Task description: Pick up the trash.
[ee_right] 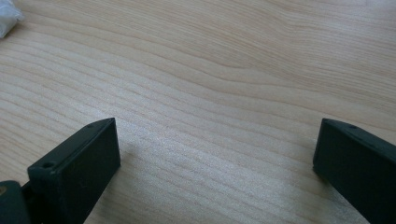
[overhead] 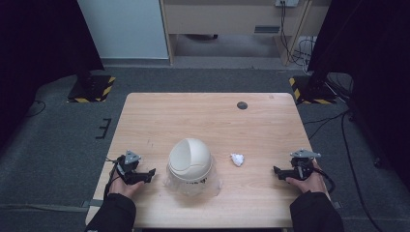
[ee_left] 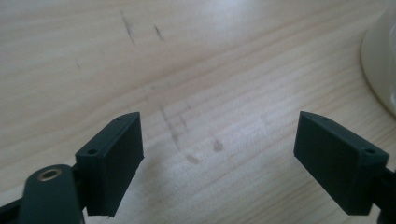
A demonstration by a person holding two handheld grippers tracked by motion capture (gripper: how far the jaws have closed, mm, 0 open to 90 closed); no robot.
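Light wood bench (overhead: 203, 116), seen from above. Landmark: cream domed lid (overhead: 190, 157), ribbed on the near side, sitting on a clear plastic container (overhead: 193, 182) near the bench's front edge, about mid-width.

Small crumpled white wad (overhead: 237, 159) lies on bare wood just right of the dome, apart from it. Dark round spot (overhead: 242, 105) well beyond the dome, toward the far edge.

Left tool (overhead: 147, 175) low over the bench just left of the dome, jaws spread wide with nothing between them; its own view shows scuffed wood and the dome's pale edge (ee_left: 380, 60) at right.

Right tool (overhead: 276, 171) well right of the dome, past the wad, jaws also spread wide and holding nothing; the wad (ee_right: 7, 18) sits at the upper left corner of its view.

Black sleeves enter from the near side.
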